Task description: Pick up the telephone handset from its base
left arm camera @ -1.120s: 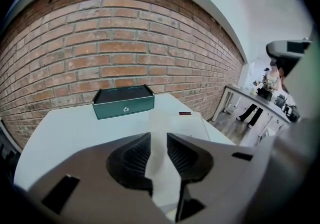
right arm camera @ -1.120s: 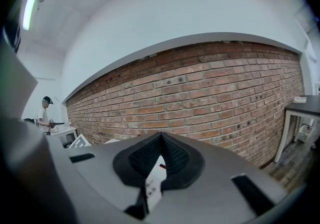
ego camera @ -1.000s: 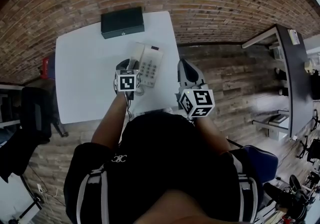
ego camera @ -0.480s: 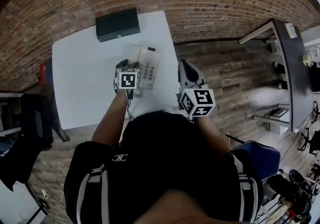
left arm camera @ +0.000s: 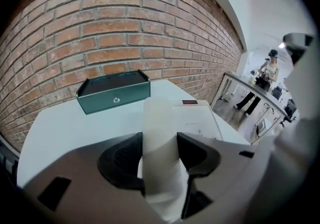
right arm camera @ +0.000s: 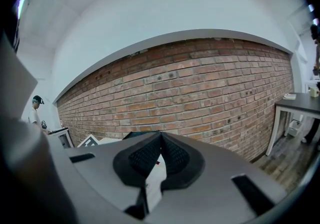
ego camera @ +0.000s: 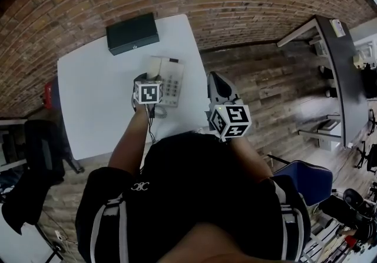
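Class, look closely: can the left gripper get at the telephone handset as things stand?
Probably yes. The left gripper is opening its jaws astride the handset on its base; nothing else stands between. The black box sits farther back, out of the way.

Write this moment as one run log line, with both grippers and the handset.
left gripper: fingers opening around handset | handset: on base | right gripper: shut, empty

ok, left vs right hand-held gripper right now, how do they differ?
Left hand-held gripper: jaws opening, white handset between them; right hand-held gripper: jaws together, nothing between. Left is over the telephone base on the table; right hangs past the table's edge. Both carry marker cubes.
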Tool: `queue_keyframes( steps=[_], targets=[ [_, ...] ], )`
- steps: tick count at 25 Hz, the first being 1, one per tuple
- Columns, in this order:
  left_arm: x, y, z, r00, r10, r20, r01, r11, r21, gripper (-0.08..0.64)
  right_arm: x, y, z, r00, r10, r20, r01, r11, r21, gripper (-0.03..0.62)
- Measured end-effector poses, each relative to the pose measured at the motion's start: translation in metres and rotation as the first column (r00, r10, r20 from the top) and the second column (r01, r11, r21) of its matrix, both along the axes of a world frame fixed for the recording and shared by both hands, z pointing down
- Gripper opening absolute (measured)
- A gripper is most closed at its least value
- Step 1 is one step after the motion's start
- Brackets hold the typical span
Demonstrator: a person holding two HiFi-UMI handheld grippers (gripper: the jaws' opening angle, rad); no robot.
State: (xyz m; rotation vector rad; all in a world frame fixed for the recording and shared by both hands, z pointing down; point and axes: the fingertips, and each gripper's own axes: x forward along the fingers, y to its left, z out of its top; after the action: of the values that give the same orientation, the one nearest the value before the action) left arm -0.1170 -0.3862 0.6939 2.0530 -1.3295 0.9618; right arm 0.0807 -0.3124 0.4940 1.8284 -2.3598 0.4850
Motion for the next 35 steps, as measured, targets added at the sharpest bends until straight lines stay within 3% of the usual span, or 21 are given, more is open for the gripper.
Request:
queue_keyframes(
  steps=[6,12,22,29,35],
  targets=[
    [0.001,0.0,-0.003,1.0,0.0,-0.026,0.0,1.0,0.009,0.21,-0.002,-0.002,0.0,1.0,-0.006,0.0,0.006,1.0,0.002,-0.002],
    [0.001,-0.004,-0.019,1.0,0.004,-0.025,-0.002,0.997,0.072,0.209,-0.005,-0.006,-0.002,0.999,-0.03,0.026,0.03,0.999,0.015,-0.002],
    [-0.005,0.01,-0.059,0.996,-0.025,-0.083,0.038,0.986,0.165,0.209,-0.011,-0.003,-0.003,0.995,-0.076,0.064,0.075,0.997,0.018,-0.002],
    [-0.008,0.022,-0.102,0.994,-0.036,-0.103,0.063,0.961,0.271,0.209,-0.02,0.001,-0.008,0.991,-0.118,0.063,0.116,0.993,0.032,-0.003],
    [-0.015,0.035,-0.153,0.99,-0.052,-0.129,0.098,0.918,0.384,0.209,-0.029,0.002,-0.017,0.99,-0.135,0.033,0.132,0.988,0.08,-0.003]
  ],
)
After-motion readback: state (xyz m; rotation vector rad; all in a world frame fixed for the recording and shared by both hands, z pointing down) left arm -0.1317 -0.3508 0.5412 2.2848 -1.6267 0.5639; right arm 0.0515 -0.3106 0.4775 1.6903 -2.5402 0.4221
